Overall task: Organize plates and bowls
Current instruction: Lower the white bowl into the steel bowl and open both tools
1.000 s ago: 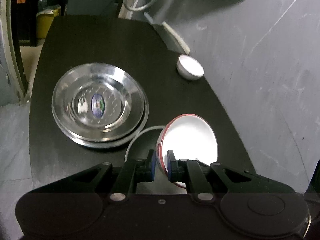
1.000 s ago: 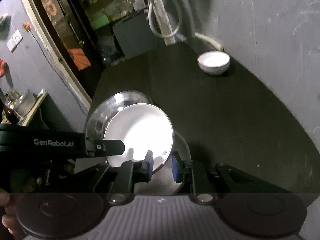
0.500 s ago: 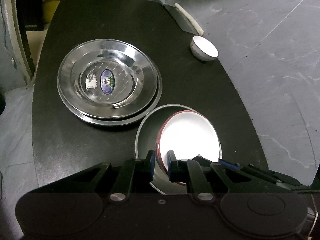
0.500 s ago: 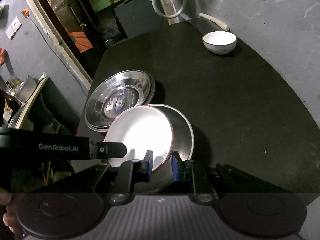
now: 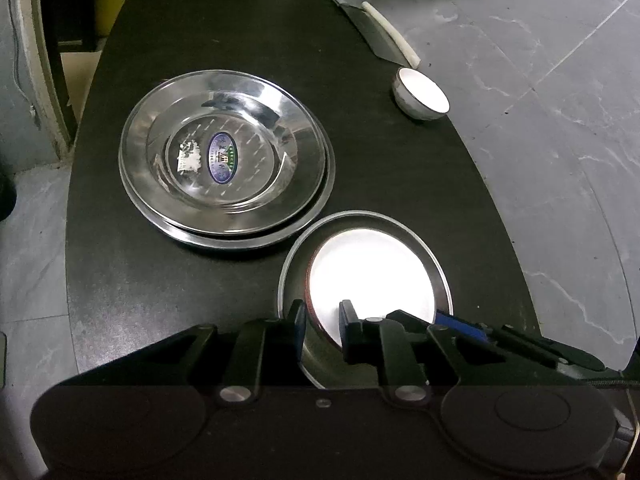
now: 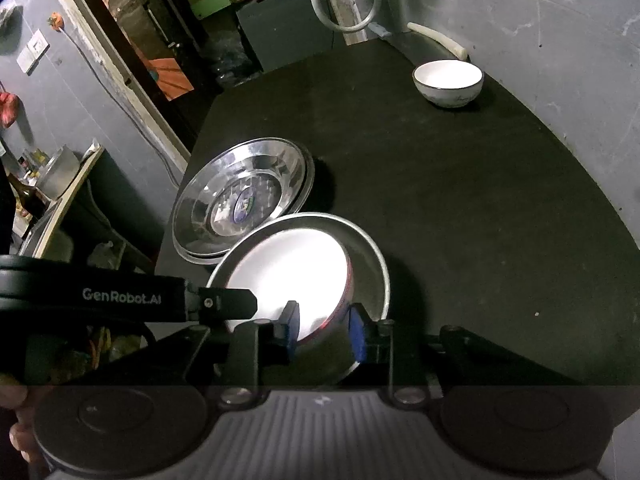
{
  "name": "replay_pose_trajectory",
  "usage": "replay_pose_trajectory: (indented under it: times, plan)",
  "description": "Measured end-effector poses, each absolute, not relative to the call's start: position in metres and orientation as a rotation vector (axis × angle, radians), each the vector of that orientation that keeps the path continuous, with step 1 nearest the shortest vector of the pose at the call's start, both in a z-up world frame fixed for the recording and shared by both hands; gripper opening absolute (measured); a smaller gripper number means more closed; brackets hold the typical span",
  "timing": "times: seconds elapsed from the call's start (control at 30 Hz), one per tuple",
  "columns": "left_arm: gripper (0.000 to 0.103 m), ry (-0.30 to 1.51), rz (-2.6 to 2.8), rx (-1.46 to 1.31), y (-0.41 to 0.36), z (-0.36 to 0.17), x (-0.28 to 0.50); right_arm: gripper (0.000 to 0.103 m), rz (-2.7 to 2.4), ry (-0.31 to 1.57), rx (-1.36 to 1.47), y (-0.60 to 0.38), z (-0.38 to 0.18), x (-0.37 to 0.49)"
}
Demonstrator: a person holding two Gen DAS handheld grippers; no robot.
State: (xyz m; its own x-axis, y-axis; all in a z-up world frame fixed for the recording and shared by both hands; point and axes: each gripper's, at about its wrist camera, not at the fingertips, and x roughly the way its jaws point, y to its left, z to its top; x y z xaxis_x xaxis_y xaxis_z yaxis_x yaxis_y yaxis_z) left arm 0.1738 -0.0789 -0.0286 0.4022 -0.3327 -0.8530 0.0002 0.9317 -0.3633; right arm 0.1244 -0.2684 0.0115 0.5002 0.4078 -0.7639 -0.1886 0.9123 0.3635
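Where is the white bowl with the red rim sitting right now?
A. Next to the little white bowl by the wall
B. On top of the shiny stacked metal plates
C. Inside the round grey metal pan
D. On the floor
C. The white bowl with the red rim sits inside the round grey metal pan, beside the stacked shiny metal plates, far from the small white bowl.

Each black hand-held gripper (image 5: 322, 320) has blue-padded fingers (image 6: 357, 334), silver screws and white "GenRobot.AI" lettering.
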Motion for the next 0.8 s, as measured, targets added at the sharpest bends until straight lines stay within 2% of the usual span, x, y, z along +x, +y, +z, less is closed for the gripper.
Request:
replay_pose_trajectory:
  times: [0.23, 0.53, 0.6, 0.73, 0.8]
  plan:
    - [0.02, 1.126, -0.205, -0.315, -0.08, -0.023, 0.172, 0.032, 0.373, 0.971, 0.25, -0.272, 0.013, 0.123]
    - [0.031, 1.08, -0.184, -0.298, -0.078, -0.009, 0.17, 0.045, 0.377, 0.913, 0.265, -0.279, 0.022, 0.119]
    - [0.04, 1.068, -0.173, -0.292, -0.078, -0.007, 0.17, 0.048, 0.377, 0.896, 0.271, -0.281, 0.024, 0.119]
    - [0.052, 1.036, -0.152, -0.287, -0.076, 0.0, 0.171, 0.064, 0.358, 0.865, 0.283, -0.287, 0.028, 0.118]
    - [0.061, 1.012, -0.14, -0.286, -0.076, 0.003, 0.172, 0.073, 0.346, 0.85, 0.297, -0.292, 0.029, 0.118]
